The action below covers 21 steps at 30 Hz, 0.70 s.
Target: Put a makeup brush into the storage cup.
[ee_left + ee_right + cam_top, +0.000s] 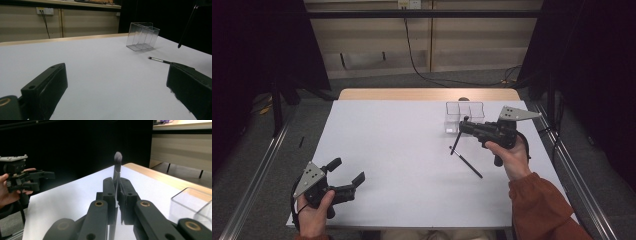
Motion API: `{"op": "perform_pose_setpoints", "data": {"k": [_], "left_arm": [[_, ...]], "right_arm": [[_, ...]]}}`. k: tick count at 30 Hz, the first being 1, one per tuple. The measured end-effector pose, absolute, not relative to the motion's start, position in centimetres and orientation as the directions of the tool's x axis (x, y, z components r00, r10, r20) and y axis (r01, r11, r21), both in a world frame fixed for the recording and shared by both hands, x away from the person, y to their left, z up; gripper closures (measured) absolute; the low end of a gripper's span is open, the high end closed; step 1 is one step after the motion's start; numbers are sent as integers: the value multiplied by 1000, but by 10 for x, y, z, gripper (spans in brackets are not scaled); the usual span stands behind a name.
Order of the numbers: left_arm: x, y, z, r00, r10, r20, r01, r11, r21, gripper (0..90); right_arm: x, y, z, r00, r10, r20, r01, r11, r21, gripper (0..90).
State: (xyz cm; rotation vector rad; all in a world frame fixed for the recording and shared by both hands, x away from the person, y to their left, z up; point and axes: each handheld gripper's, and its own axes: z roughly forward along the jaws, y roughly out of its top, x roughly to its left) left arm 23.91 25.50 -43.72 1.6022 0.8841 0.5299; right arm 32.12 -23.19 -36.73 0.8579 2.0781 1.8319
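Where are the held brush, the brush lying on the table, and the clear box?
held brush [118, 157], right gripper view, on its bristle head
lying brush [469, 164], high view, on its handle
clear box [142, 37], left gripper view, on its front wall

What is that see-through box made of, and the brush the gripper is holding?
The box looks like clear, glossy hard plastic: you see the table through its walls, and its edges glint. The brush in the right gripper seems to have a soft, fuzzy bristle tip on a shiny, maybe metal collar; its dark handle is likely plastic or wood.
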Motion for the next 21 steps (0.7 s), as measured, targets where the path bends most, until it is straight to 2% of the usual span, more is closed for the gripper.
{"op": "perform_pose_setpoints", "data": {"k": [21], "left_arm": [[237, 253, -438, 611, 784, -111, 263, -69, 962, 31]], "right_arm": [[353, -246, -331, -767, 620, 165, 234, 31, 972, 844]]}}
